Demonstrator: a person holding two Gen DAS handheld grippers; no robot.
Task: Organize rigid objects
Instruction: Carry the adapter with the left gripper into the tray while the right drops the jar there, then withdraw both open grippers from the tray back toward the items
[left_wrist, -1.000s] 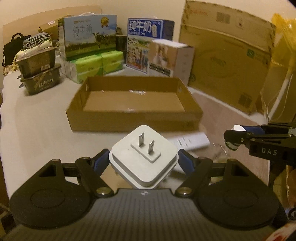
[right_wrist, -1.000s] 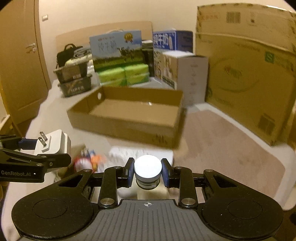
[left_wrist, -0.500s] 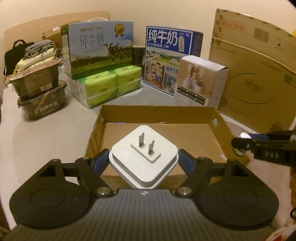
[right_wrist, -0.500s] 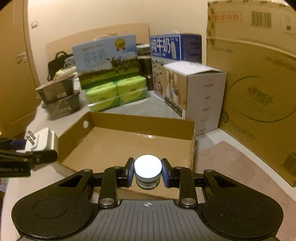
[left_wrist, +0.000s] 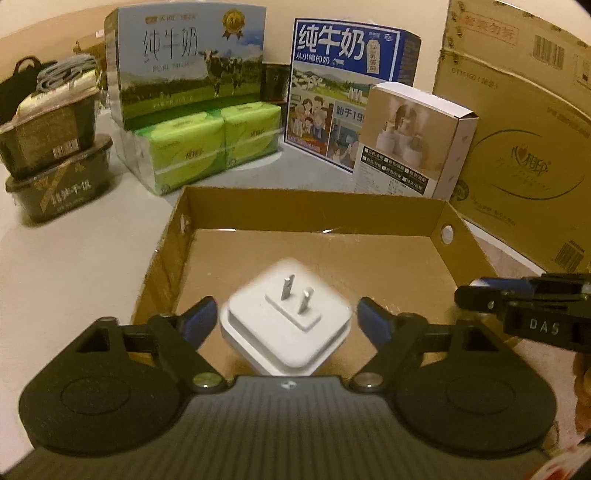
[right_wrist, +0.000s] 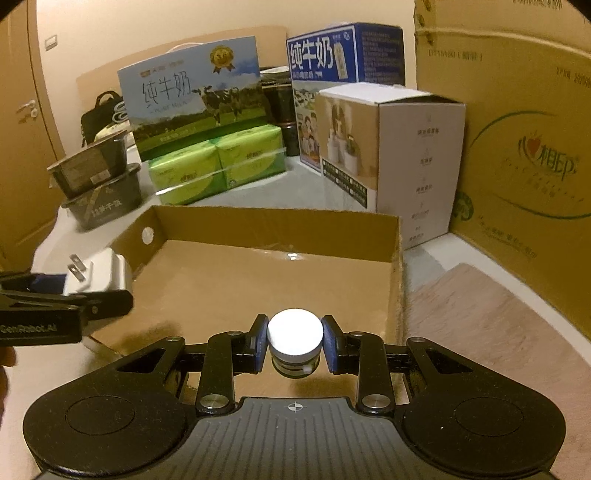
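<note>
At twelve o'clock from both grippers, on the pale tabletop (left_wrist: 74, 266), lies a shallow brown cardboard tray (left_wrist: 317, 210) with low walls, a bare floor and a round hole punched in each short side. Beyond it, at eleven o'clock, a tall milk carton (left_wrist: 184, 62) printed with cows stands on green tissue packs (left_wrist: 210, 144); at one o'clock stand a blue milk box (left_wrist: 351, 85) and a smaller white-and-tan product box (left_wrist: 413, 140), and a big corrugated shipping box (left_wrist: 524, 140) fills the two o'clock side. Two dark stacked food tubs (left_wrist: 55, 158) sit at ten o'clock. Over the near part of the tray, the left gripper (left_wrist: 288, 325) has its blue-padded jaws opening, with a gap visible on either side of the white plug adapter (left_wrist: 288, 325) between them: a rounded square block, slightly blurred, two flat metal prongs standing on a raised square plate facing up. In the right wrist view the same adapter (right_wrist: 99, 273) shows at nine o'clock, above the tray's left wall. The right gripper (right_wrist: 294, 345) is closed narrowly on a small jar (right_wrist: 294, 338), its pads pressing the sides of the round white lid; the darker glass body below hangs over the tray's near edge.
</note>
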